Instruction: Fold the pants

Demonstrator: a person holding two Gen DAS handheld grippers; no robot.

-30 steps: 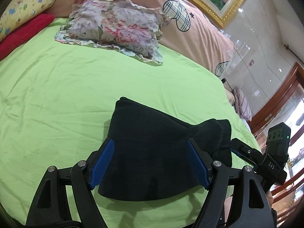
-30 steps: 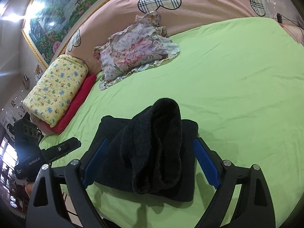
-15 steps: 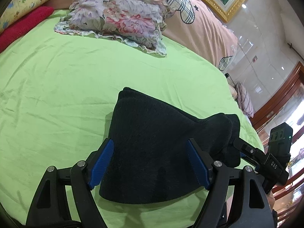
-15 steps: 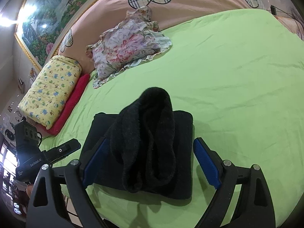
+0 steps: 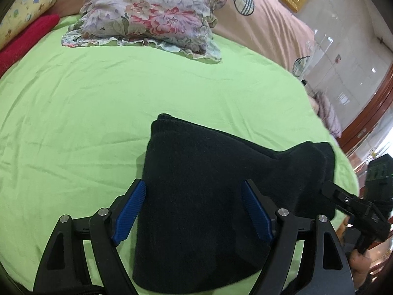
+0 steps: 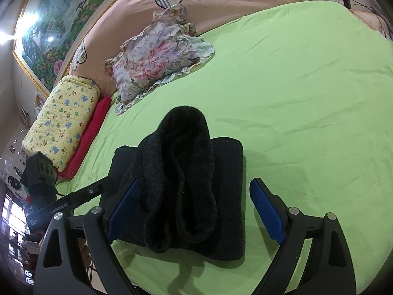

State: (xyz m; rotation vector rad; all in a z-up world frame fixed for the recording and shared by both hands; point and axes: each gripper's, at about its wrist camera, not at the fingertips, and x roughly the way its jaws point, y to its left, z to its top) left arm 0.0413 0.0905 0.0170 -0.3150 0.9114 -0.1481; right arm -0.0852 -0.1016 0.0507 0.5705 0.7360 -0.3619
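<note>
The black pants (image 5: 208, 196) are lying as a compact folded bundle near the front edge of the bed, on the green sheet (image 5: 86, 110), and compared with a second ago they are filling more of the left wrist view; the left gripper (image 5: 194, 209) is closing in on them and dipping lower, its blue pads now straddling the near part of the bundle; in the right wrist view the pants (image 6: 186, 186) are showing a thick rolled hump lying on top of the flat folded layer, and that hump looks the same as it did a moment back; by my reading the fold is nearly done and only that raised roll is left to flatten or tuck; the left gripper is standing wide, released, its jaws easing a touch wider, cloth lying between the pads but neither pad pressing on it as far as the frames show; the right gripper (image 6: 196, 209) is also spread wide and gripping nothing, holding its place with the hump between its fingers; well apart, the floral pillow (image 5: 149, 17) is sitting at the head of the bed.
</note>
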